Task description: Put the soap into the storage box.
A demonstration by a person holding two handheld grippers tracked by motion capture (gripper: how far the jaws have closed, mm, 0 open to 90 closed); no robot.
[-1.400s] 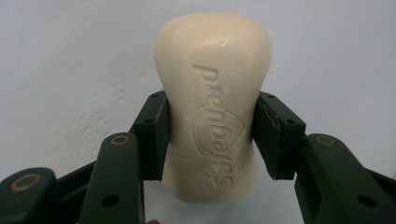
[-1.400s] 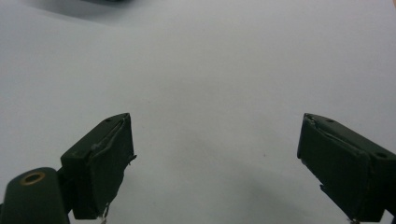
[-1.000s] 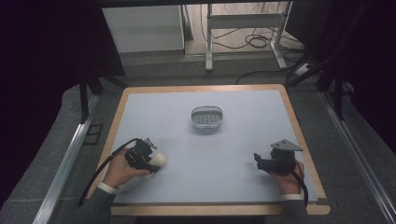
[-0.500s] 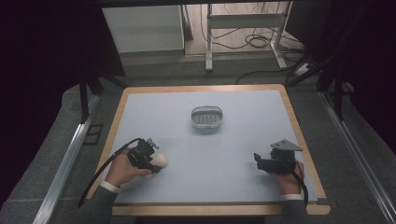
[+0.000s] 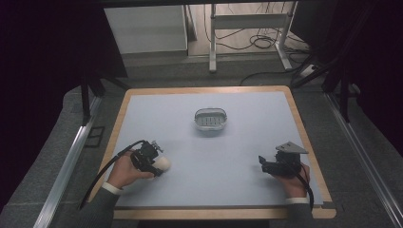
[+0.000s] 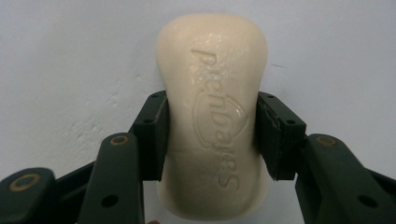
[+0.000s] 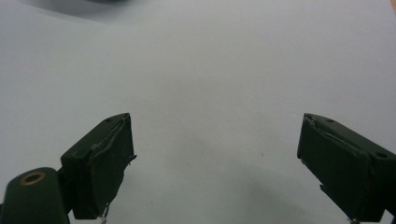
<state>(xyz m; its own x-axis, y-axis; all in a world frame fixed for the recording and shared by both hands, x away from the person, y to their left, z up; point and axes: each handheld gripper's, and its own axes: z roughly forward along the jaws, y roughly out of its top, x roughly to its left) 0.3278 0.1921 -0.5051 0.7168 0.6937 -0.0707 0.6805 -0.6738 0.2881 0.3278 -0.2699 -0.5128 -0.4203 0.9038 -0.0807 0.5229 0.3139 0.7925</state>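
With the left gripper (image 6: 210, 135) pinching the soap bar (image 6: 212, 116) at lower left of the high view and the right gripper (image 7: 215, 163) spread empty at lower right, the step appears to be transport, probably requiring carriage to the soap dish (image 5: 210, 119) at centre.

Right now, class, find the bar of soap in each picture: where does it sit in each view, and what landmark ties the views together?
High view: the bar of soap lies at lower left, in the left gripper.
Left gripper view: the soap stands at the centre, clamped at its waist by both jaws.
Right gripper view: the soap is outside this picture; the right gripper is open above bare table.
Shared landmark: the pale blue tabletop.
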